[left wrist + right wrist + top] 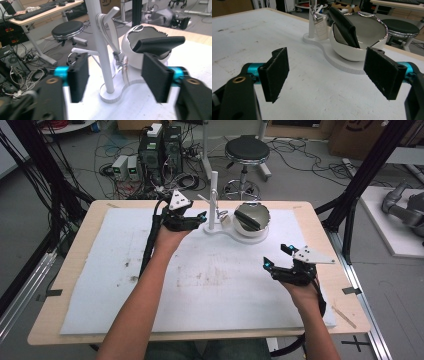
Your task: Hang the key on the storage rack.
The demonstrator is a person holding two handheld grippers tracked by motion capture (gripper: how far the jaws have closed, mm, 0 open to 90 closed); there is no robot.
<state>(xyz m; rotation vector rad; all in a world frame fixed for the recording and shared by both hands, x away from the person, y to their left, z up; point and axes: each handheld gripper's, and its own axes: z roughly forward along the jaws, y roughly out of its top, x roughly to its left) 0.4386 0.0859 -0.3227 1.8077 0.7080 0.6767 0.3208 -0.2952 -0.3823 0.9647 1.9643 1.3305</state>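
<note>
White stand [101, 47], white bowl [352, 47], black case [158, 43]

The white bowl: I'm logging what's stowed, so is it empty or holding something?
Holding something: a black wedge-shaped object leans inside the white bowl.

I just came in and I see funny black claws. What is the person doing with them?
A person holds a claw tool in each hand over a white table. The left gripper is open, right in front of a white stand with pegs, where a small thing hangs on a strap. Beside the stand sits a white bowl with a black thing in it. The right gripper waits open, farther back.
</note>
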